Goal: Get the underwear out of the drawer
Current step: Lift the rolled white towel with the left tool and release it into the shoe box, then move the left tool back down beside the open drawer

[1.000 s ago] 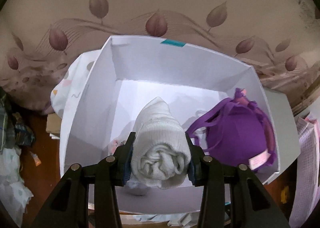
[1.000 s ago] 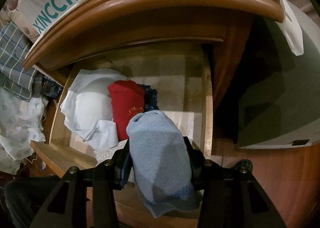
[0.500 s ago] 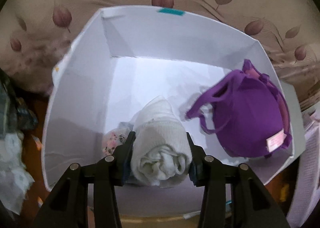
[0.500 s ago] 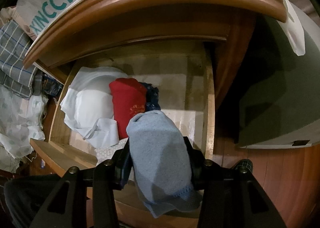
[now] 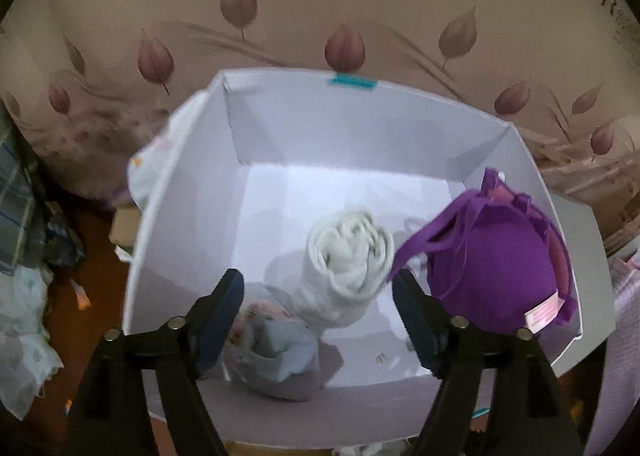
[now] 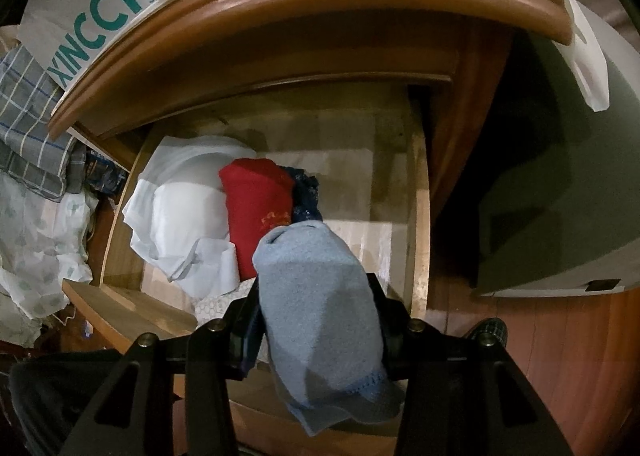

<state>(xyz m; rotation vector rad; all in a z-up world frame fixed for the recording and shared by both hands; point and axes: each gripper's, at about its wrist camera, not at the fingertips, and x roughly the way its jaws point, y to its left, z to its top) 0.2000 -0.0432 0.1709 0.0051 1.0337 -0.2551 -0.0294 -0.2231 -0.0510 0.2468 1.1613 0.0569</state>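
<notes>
The rolled white cotton garment (image 5: 346,252) lies apparently released at frame centre between the spread left gripper (image 5: 318,290); the rolled light-blue underwear (image 6: 320,296), pinched by the right gripper (image 6: 316,320), must be carried boxward.

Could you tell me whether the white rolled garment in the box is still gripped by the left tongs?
Released: the left tongs stand open, and the white roll lies in the white box.

Left claw (image 5: 318,288) agape above white roll (image 5: 346,252) in box (image 5: 180,215)

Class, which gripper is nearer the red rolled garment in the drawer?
Right. The right gripper hangs just in front of the red garment; the left gripper is over the white box.
</notes>
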